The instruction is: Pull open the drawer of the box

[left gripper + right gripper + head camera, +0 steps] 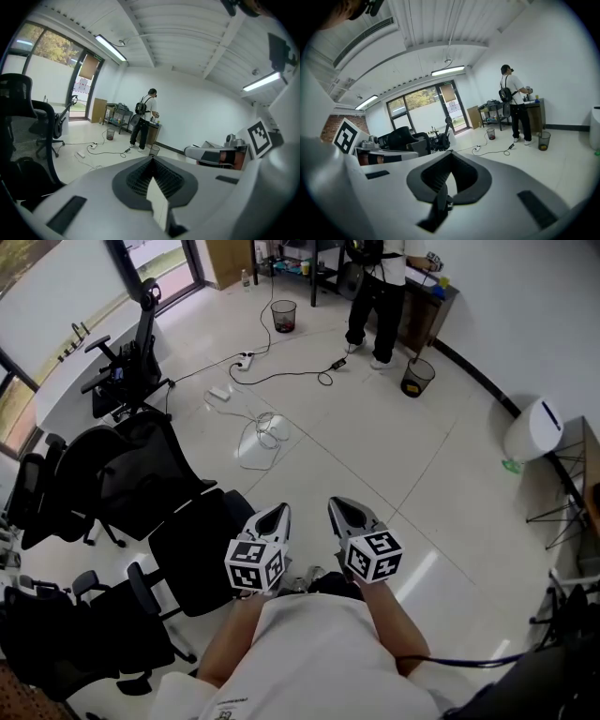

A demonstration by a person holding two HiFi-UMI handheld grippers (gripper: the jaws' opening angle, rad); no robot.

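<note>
No box or drawer shows in any view. In the head view both grippers are held close in front of the person's body, above the white floor, side by side and pointing away. The left gripper (278,512) has its jaws closed to a point with nothing between them. The right gripper (339,505) is likewise shut and empty. In the left gripper view the left gripper (152,161) points at open room, and its jaws meet at the tip. In the right gripper view the right gripper (449,157) also faces the room with nothing held.
Several black office chairs (141,484) crowd the left side. Cables and a power strip (246,360) lie on the floor ahead. A person (375,296) stands at a desk at the far end, next to two bins (417,377). A white cylinder (532,427) stands at right.
</note>
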